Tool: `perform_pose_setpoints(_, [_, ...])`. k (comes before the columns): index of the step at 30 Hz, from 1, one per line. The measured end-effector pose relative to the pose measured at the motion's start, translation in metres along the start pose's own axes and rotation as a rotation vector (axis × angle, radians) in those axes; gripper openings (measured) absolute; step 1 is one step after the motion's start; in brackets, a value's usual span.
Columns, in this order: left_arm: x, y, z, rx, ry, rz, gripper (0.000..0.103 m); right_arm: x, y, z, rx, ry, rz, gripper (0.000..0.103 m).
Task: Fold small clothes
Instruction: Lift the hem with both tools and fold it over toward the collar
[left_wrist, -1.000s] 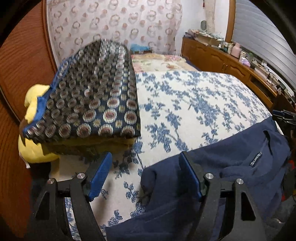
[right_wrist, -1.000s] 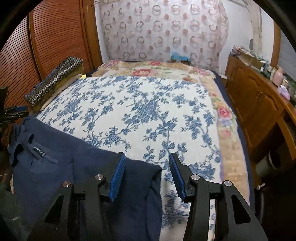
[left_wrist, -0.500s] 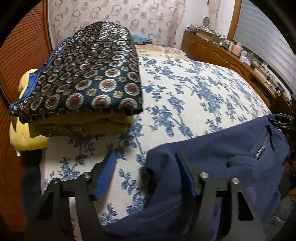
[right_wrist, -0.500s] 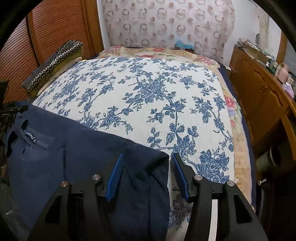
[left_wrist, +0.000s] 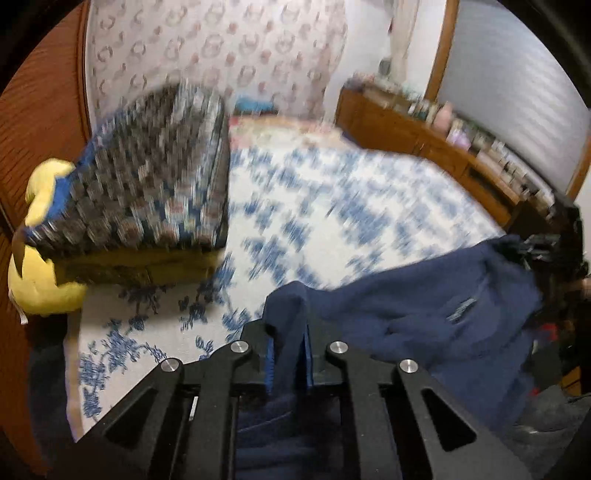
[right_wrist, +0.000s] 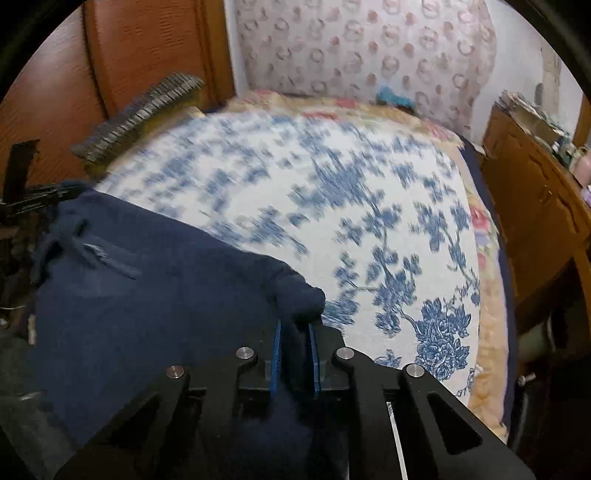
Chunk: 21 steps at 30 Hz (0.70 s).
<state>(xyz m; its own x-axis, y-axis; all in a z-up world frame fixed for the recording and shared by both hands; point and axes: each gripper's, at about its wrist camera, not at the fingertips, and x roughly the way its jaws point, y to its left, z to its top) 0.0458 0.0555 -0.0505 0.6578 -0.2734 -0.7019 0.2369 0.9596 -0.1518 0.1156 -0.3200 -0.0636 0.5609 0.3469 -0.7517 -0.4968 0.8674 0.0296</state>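
Observation:
A navy blue garment (left_wrist: 424, 317) lies at the near edge of the bed, with a small label on it. My left gripper (left_wrist: 289, 360) is shut on the garment's left corner. In the right wrist view the same navy garment (right_wrist: 147, 295) spreads to the left, and my right gripper (right_wrist: 294, 360) is shut on its right corner, which bunches up between the blue pads (right_wrist: 275, 358). Both corners are lifted slightly off the bed. The other gripper shows dimly at the far edge of each view.
The bed has a white cover with blue flowers (right_wrist: 351, 206). A folded stack with a dark patterned cloth (left_wrist: 147, 184) over yellow items sits at the bed's left side. A wooden wardrobe (right_wrist: 147, 48) stands left. A wooden dresser (left_wrist: 443, 147) with clutter stands right.
Both grippers have closed on the navy garment's corners. Both views are now blurred by motion, and the garment edge has risen from the bed.

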Motion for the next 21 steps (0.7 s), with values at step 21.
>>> perform_pose_setpoints(21, [-0.226, -0.067, 0.149, 0.202, -0.491, 0.003, 0.011, -0.302, 0.065, 0.087, -0.128, -0.616, -0.084, 0.010])
